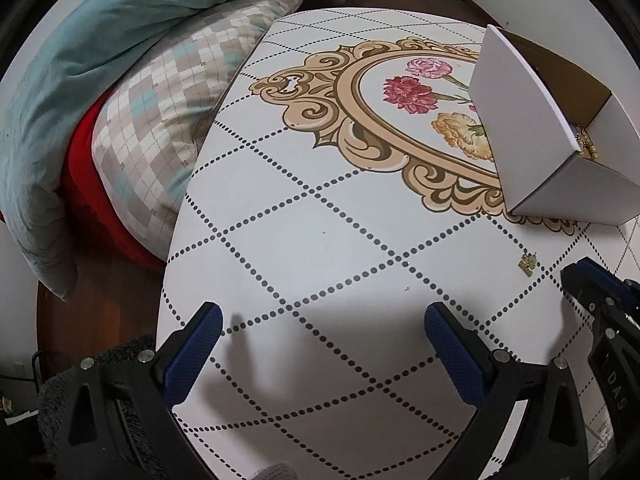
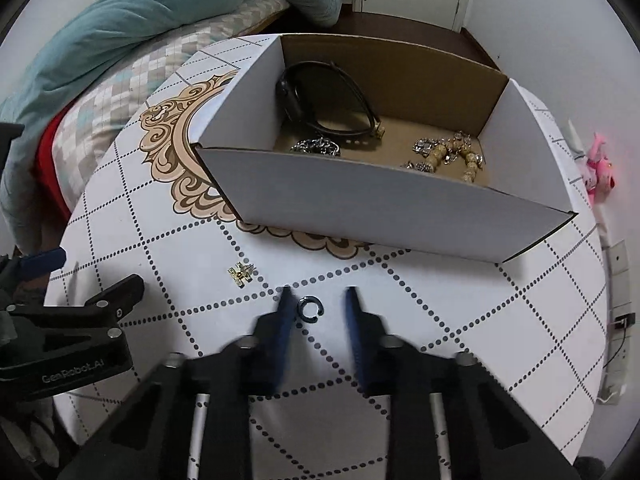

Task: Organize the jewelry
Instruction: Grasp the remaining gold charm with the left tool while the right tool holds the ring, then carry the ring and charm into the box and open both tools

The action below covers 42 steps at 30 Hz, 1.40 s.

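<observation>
A white cardboard box (image 2: 384, 204) stands on the patterned table (image 2: 160, 216). It holds a black band (image 2: 320, 100), a silver chain (image 2: 316, 146) and gold beaded pieces (image 2: 452, 154). A small dark ring (image 2: 309, 307) lies on the table between the fingers of my right gripper (image 2: 318, 300), which is open around it. A small gold piece (image 2: 241, 271) lies to its left; it also shows in the left wrist view (image 1: 528, 263). My left gripper (image 1: 324, 320) is open and empty above bare table. The box shows at the right in that view (image 1: 532, 128).
A bed with a teal duvet (image 1: 100, 52) and a checked pillow (image 1: 168, 112) borders the table's left edge. A pink toy (image 2: 600, 168) hangs at the far right. A dark wooden floor (image 1: 92, 320) lies below the table's left rim.
</observation>
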{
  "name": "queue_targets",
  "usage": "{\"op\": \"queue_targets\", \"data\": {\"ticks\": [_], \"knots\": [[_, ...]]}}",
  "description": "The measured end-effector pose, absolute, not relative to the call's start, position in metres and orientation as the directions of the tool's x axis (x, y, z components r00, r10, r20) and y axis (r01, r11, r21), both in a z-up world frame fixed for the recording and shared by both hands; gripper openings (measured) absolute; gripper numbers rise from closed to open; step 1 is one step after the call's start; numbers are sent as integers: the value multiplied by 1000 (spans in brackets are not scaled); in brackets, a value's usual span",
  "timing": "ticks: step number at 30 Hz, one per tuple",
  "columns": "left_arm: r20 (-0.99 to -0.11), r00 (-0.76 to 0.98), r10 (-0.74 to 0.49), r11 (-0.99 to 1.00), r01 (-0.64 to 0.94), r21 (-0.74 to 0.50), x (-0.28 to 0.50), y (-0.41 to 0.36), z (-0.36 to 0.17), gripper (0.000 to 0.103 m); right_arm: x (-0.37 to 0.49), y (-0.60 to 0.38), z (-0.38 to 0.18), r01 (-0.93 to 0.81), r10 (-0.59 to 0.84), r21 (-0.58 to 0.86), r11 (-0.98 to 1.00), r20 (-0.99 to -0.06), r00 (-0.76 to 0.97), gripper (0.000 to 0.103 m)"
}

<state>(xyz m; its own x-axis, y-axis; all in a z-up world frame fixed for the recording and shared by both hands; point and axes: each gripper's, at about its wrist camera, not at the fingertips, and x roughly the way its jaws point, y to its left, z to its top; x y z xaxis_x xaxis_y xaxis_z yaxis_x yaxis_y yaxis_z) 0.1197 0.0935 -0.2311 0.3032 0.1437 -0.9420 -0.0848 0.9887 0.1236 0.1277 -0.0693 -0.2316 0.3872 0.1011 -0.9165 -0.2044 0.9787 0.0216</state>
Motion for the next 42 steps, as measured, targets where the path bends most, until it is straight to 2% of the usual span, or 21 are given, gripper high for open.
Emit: {"op": "queue_targets", "data": {"ticks": [8, 20, 21, 23, 25, 27, 30, 33, 42], "knots": [[-931, 348, 111, 994, -49, 100, 122, 65, -213, 103, 125, -91, -225, -158, 127, 69, 985, -908, 399, 13], [-934, 358, 20, 997, 67, 47, 134, 5, -218, 101, 122, -192, -205, 60, 78, 115, 992, -898, 434, 13], [-932, 362, 16, 995, 82, 49, 134, -1, -218, 97, 123, -198, -205, 77, 74, 118, 990, -897, 436, 13], [-930, 368, 17, 993, 101, 58, 132, -8, -218, 82, 124, -206, -206, 95, 73, 126, 987, -897, 436, 13], [-929, 369, 18, 991, 116, 65, 132, -14, -219, 53, 124, -209, -208, 104, 71, 129, 986, -897, 437, 13], [-930, 367, 2, 991, 122, 50, 132, -16, -220, 39, 123, -210, -208, 107, 72, 131, 986, -896, 438, 14], [-928, 373, -5, 992, 120, 43, 133, -16, -219, 28, 124, -211, -208, 108, 74, 135, 985, -896, 438, 14], [-927, 374, -15, 992, 123, 33, 136, -15, -220, 11, 122, -212, -208, 109, 77, 138, 984, -896, 438, 14], [-920, 391, -31, 992, 125, 20, 135, -13, -217, 11, 121, -208, -204, 104, 84, 145, 984, -890, 449, 14]]}}
